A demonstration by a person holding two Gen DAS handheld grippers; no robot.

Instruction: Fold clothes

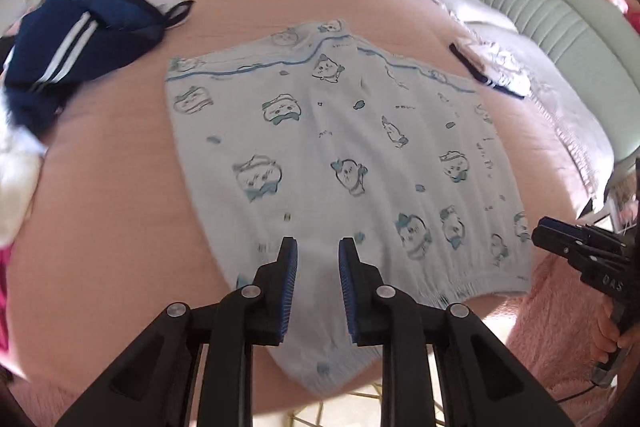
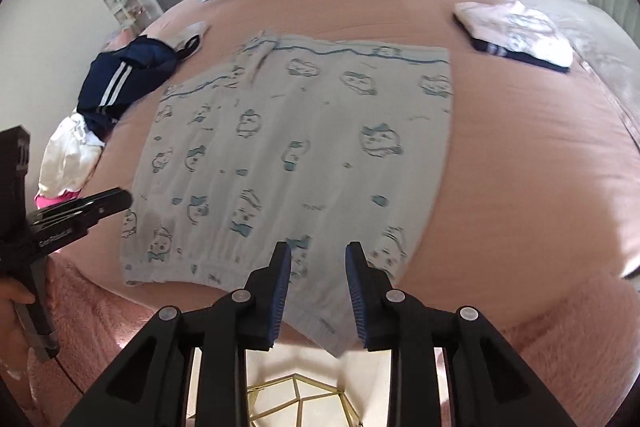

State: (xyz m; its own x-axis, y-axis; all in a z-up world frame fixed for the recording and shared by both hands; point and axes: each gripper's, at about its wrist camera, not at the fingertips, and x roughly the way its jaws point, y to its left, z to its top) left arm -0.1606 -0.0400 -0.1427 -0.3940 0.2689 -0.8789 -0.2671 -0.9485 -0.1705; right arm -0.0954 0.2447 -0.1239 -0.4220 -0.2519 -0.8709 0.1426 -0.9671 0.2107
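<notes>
With both the left gripper (image 1: 318, 253) and right gripper (image 2: 318, 257) narrowly parted and empty above the waistband, the cartoon-print shorts (image 1: 344, 155) lie flat mid-bed (image 1: 120, 211); regrip both near-edge corners evenly before folding.

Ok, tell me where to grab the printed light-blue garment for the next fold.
Probably take the printed garment by its near elastic hem, one gripper toward each end, coming down from the bed's near edge. It lies flat on the pink bedspread, and that hem is closest to both open grippers.
</notes>
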